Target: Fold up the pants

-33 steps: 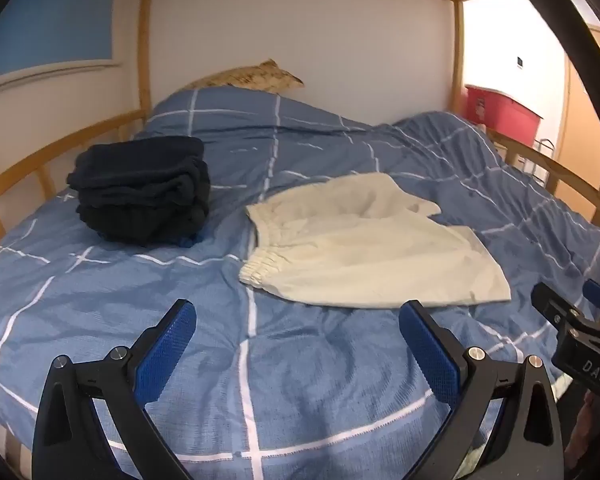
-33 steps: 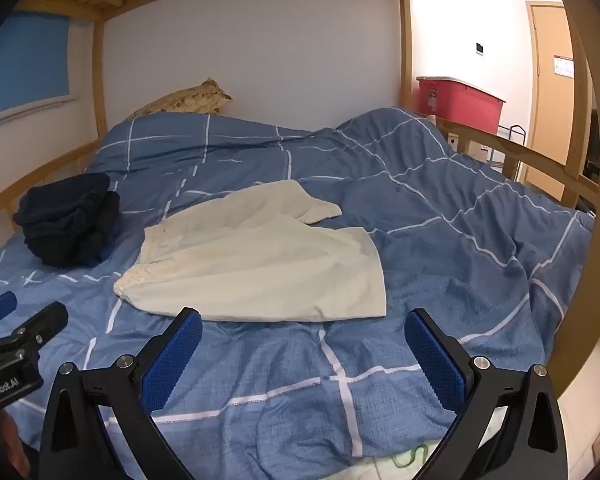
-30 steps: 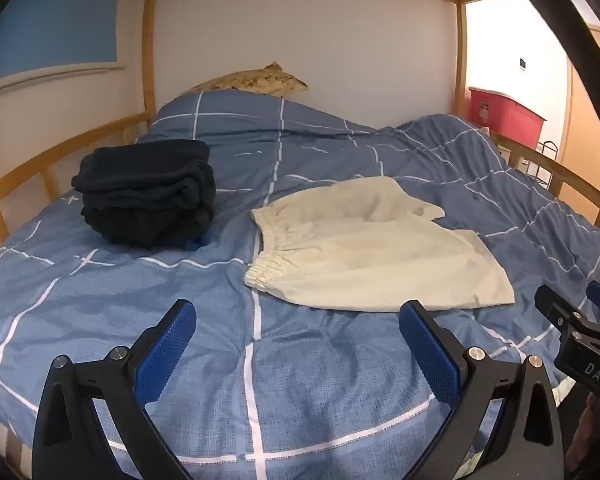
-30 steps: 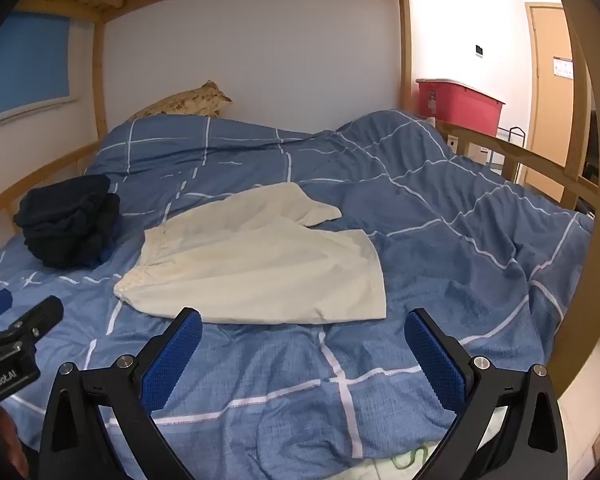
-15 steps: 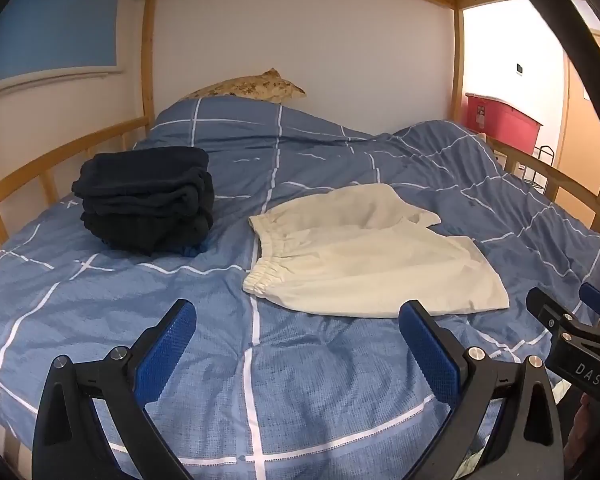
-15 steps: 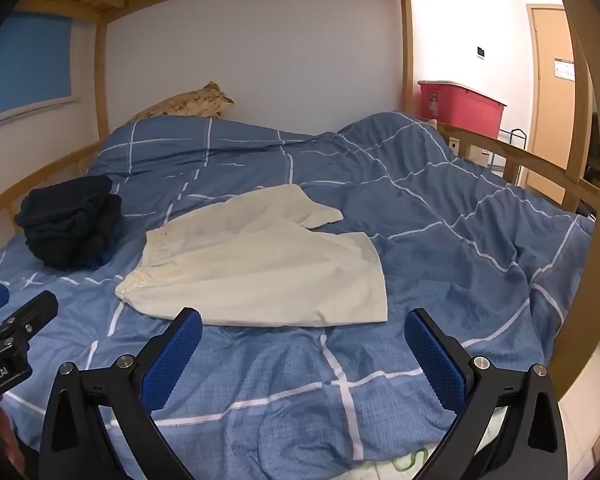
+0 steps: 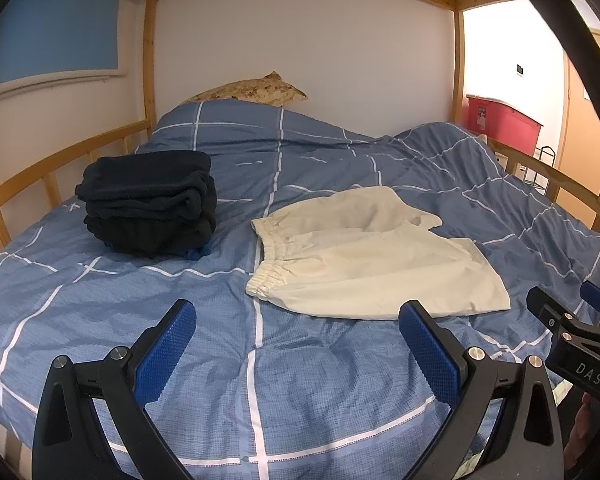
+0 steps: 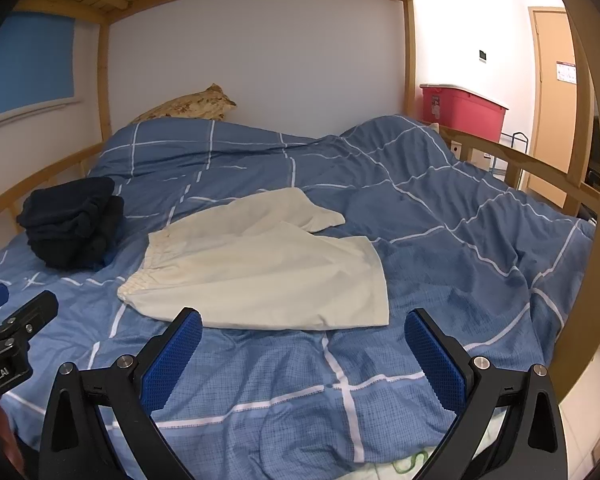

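Observation:
Cream shorts (image 7: 364, 256) (image 8: 260, 272) lie on a blue checked duvet (image 7: 260, 360) (image 8: 440, 240), elastic waistband to the left, one leg laid over the other, the far leg's hem poking out at the back. My left gripper (image 7: 296, 316) is open just short of the near edge of the shorts, holding nothing. Wide open too, my right gripper (image 8: 302, 324) hovers by the near hem with nothing between its blue pads. Each gripper shows at the side of the other's view.
A stack of folded dark clothes (image 7: 148, 204) (image 8: 72, 220) sits to the left of the shorts. A patterned pillow (image 7: 252, 90) lies at the head. Wooden bunk rails (image 7: 60, 160) (image 8: 540, 168) line both sides. A red bin (image 8: 460, 110) stands beyond the right rail.
Both grippers have drifted slightly; the view of the bed has shifted a little. The shorts lie as before and both grippers stay open.

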### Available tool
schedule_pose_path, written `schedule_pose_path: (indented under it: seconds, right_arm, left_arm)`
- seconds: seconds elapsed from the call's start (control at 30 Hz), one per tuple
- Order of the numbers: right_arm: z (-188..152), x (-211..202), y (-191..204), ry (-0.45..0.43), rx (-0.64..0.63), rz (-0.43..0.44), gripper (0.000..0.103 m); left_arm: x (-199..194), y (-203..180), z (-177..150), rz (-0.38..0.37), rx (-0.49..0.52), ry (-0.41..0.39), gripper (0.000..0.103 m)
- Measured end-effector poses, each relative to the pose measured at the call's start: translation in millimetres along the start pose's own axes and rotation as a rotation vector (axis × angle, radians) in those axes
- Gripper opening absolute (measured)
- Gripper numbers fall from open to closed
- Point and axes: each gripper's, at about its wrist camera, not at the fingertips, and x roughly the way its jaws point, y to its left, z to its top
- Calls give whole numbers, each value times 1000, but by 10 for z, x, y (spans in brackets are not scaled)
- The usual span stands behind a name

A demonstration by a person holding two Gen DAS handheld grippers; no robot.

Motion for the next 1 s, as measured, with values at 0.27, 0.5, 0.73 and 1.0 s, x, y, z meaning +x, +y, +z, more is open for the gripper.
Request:
schedule_pose_path:
  seconds: [0.27, 0.5, 0.73, 1.0]
  right_arm:
    - [20, -24, 18, -7, -8, -3, 103]
    - [22, -80, 36, -25, -21, -8, 103]
    - [3, -77, 27, -26, -26, -14, 103]
    - [1, -74, 34, -25, -28, -11, 103]
  left_arm:
    - [-14, 34, -5, -2, 0, -12, 103]
    - [-52, 35, -10, -1, -3, -28, 103]
    - [-60, 61, -13, 5, -6, -31, 103]
    - [-70, 87, -18, 10, -7, -36, 103]
